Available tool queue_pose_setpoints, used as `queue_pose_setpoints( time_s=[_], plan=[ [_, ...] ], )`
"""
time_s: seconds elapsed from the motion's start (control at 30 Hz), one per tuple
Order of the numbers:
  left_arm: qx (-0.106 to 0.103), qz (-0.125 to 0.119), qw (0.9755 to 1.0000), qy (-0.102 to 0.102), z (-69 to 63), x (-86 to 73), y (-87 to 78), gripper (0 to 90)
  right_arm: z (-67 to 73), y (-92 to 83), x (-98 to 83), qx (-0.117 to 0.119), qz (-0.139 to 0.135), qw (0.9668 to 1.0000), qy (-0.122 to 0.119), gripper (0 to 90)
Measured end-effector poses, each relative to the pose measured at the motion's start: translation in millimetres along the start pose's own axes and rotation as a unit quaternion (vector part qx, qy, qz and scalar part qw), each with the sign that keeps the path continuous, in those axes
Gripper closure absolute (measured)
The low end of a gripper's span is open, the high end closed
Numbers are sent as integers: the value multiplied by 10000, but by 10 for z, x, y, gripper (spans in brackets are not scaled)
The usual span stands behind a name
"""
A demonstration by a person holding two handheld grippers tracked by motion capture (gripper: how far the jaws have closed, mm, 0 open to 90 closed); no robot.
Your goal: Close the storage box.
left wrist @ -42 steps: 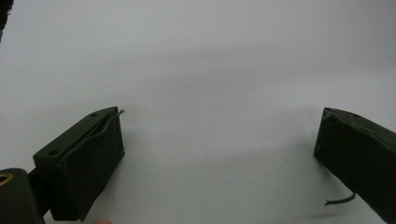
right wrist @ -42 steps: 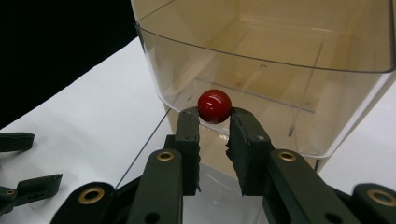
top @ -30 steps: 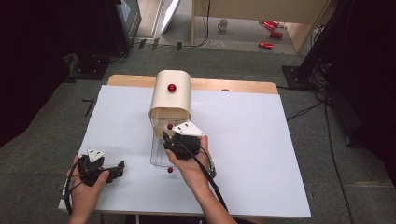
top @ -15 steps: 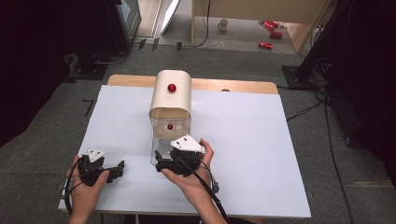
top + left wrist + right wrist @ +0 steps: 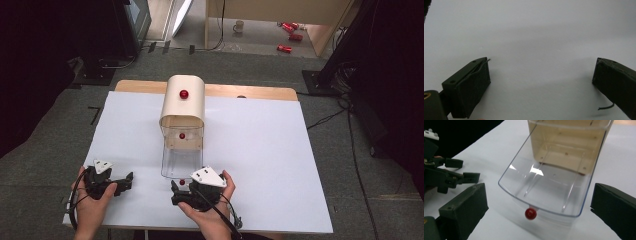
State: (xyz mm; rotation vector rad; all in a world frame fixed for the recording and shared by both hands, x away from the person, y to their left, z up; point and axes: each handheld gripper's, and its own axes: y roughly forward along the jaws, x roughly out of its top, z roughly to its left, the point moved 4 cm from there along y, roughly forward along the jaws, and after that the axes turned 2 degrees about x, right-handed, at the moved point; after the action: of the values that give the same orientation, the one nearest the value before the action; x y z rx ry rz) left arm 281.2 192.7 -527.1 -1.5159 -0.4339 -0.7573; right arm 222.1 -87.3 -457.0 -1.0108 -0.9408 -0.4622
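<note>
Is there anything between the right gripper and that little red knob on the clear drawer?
No. The right gripper, jaws open, faces the red knob on the clear drawer with bare white table between.

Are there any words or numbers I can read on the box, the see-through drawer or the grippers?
None: no readable writing anywhere.
The cream box, the clear drawer with its red knob, the left gripper and the right gripper are all plain.

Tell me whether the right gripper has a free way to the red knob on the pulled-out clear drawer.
Probably yes. The right gripper is open, and the red knob sits just ahead between its fingers, with bare white table around it. The left gripper rests apart.
</note>
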Motion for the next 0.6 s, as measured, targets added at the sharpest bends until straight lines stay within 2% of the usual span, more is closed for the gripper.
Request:
queue_pose_setpoints(
  time_s=[0.13,0.43,0.57,0.6],
  plan=[
    [0,1,10000,0,0,0,1,11,-2,-7,-122,-5,55,9998,182,5],
    [0,1,10000,0,0,0,0,11,36,53,-298,-27,242,9995,180,6],
    [1,4,10000,3,0,0,0,11,57,89,-345,-67,233,9995,185,71],
    [0,3,10000,1,0,0,0,11,58,113,-373,-160,192,9995,193,130]
  ],
)
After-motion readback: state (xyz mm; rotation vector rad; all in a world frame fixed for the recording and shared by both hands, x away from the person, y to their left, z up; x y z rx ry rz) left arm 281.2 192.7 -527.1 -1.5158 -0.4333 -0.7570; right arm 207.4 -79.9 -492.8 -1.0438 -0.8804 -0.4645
